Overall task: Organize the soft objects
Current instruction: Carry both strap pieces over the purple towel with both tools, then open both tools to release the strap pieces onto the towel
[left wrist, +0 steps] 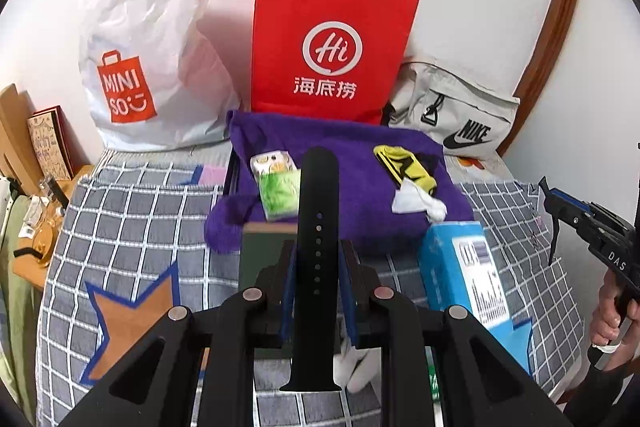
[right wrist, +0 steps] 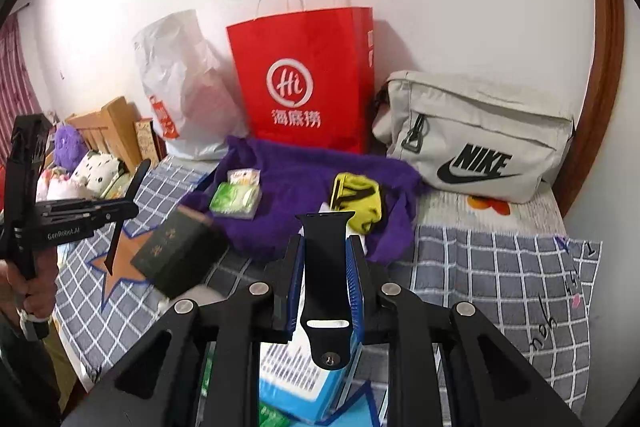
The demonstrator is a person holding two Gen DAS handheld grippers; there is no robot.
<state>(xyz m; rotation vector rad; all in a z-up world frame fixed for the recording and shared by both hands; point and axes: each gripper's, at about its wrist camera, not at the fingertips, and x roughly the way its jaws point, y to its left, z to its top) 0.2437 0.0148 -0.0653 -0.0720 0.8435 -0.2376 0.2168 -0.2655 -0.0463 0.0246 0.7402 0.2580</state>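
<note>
**Each gripper holds one half of a black watch strap above the bed**

The left gripper (left wrist: 318, 267) is nearly closed, its blue pads clamped on the long strap piece with holes (left wrist: 318, 227), which stands upright between the fingers and runs past them at both ends. The right gripper (right wrist: 326, 279) is likewise narrowed onto the shorter strap piece with the pin (right wrist: 326, 291) — the pin end hangs toward the camera, the connector end sticks out past the fingertips.

Below them lies a grey checked blanket (left wrist: 132, 227) with a purple towel (left wrist: 340, 155) spread on it. On the towel rest a green tissue pack (left wrist: 278, 189) and a yellow-and-black pouch (left wrist: 404, 163), well apart. A dark green box (right wrist: 180, 253) and a blue box (left wrist: 464, 271) sit at the towel's near edge.

Against the wall stand a white Miniso bag (left wrist: 148, 39), a red paper bag (left wrist: 328, 43) and a grey Nike bag (right wrist: 476, 139) — side by side behind the towel.
</note>
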